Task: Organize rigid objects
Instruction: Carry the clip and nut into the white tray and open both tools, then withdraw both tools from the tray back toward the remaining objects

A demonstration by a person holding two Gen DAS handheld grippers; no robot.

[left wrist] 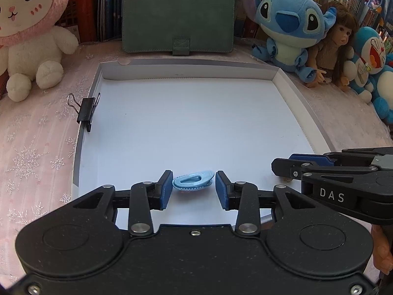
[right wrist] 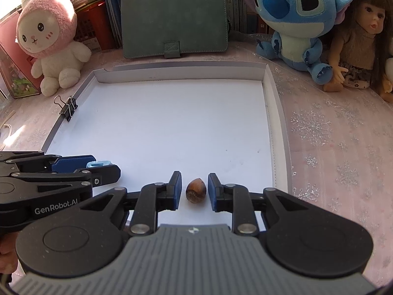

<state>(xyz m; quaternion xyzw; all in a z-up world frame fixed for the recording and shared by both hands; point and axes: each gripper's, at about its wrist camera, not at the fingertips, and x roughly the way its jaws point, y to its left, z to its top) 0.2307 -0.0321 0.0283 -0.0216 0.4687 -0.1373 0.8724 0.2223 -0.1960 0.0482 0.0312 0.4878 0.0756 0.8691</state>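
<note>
**Two grippers, two small things in the tray**

Nearest us, our left gripper (left wrist: 194,188) stands slightly parted around a light-blue clip (left wrist: 192,180), pads clear of it. Our right gripper (right wrist: 194,191) likewise brackets a brown nut (right wrist: 195,189) without touching. Both lie on the white tray (left wrist: 289,103) floor, near its front edge. A black binder clip (left wrist: 86,111) grips the tray's left wall.

- The left gripper (left wrist: 194,188) is matte black, with two round housings, silver pivot pins and a centre screw.
- Its fingers carry blue ribbed pads (left wrist: 165,189).
- The right gripper (right wrist: 194,190) has the same black linkage and a grey ribbed top plate.
- White lettering marks the side bars: "DAS" and "GenRobot.AI".
</note>
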